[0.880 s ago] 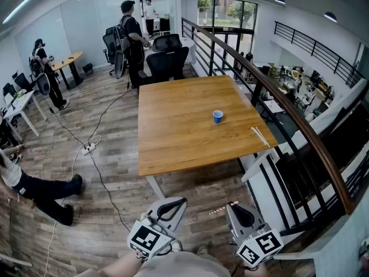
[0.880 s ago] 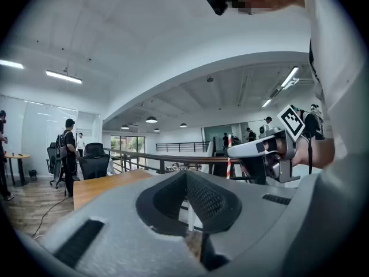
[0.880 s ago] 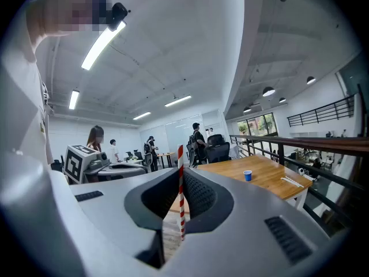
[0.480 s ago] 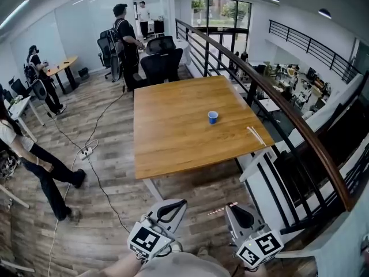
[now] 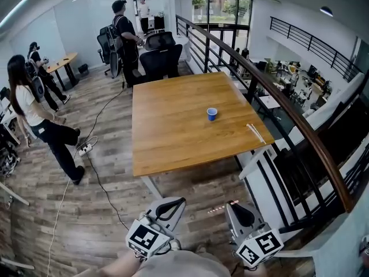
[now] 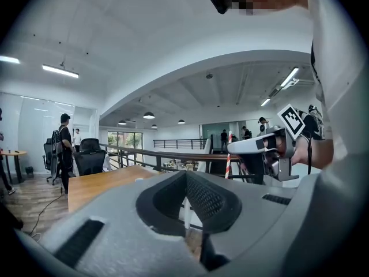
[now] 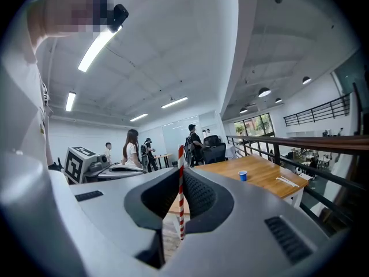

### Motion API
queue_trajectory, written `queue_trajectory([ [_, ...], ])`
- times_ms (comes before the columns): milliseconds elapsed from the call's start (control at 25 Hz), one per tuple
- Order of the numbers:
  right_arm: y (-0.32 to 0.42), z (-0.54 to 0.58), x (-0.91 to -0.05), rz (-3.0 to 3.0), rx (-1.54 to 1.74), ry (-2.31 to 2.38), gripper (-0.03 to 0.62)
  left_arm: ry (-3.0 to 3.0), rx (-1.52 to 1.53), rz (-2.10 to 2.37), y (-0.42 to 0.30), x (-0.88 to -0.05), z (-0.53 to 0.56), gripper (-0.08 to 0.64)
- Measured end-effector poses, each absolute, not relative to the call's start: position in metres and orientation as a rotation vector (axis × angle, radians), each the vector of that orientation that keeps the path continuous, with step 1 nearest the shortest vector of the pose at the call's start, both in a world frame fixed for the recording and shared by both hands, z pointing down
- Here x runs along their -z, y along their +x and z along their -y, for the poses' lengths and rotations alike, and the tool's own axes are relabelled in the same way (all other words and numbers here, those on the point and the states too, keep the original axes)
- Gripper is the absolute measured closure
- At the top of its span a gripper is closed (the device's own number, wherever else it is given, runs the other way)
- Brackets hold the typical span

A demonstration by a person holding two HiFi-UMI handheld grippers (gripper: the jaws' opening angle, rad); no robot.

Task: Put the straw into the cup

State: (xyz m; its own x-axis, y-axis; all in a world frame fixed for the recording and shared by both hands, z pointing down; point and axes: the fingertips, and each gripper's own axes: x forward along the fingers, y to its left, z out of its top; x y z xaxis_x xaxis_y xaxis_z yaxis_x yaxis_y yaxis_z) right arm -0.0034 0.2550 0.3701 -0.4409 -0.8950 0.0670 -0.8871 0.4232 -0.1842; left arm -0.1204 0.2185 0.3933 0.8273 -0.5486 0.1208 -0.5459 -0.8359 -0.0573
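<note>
Straw held, cup far ahead
Right gripper (image 7: 180, 209) pinches the red-and-white striped straw (image 7: 180, 163) upright; small blue cup (image 7: 243, 176) stands well forward on the wooden table (image 7: 271, 180) (left gripper (image 6: 185, 212) closed, empty).

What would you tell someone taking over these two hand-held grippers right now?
Right gripper: jaws shut on the red-and-white straw.
Left gripper: jaws shut, empty.
The blue cup stands on the wooden table, well ahead of both grippers; pale sticks lie near the table's right edge.
Done: straw is gripped.
Left: walk up to the table and put the straw into the cup.
</note>
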Motion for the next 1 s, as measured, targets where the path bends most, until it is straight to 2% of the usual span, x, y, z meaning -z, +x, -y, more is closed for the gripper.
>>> queue_trajectory([
  [1000,0.094,-0.251,-0.385,-2.61,0.333,-1.621,0.56,-2.982,0.24,-0.948,-0.032,-0.405,-0.22,0.546],
])
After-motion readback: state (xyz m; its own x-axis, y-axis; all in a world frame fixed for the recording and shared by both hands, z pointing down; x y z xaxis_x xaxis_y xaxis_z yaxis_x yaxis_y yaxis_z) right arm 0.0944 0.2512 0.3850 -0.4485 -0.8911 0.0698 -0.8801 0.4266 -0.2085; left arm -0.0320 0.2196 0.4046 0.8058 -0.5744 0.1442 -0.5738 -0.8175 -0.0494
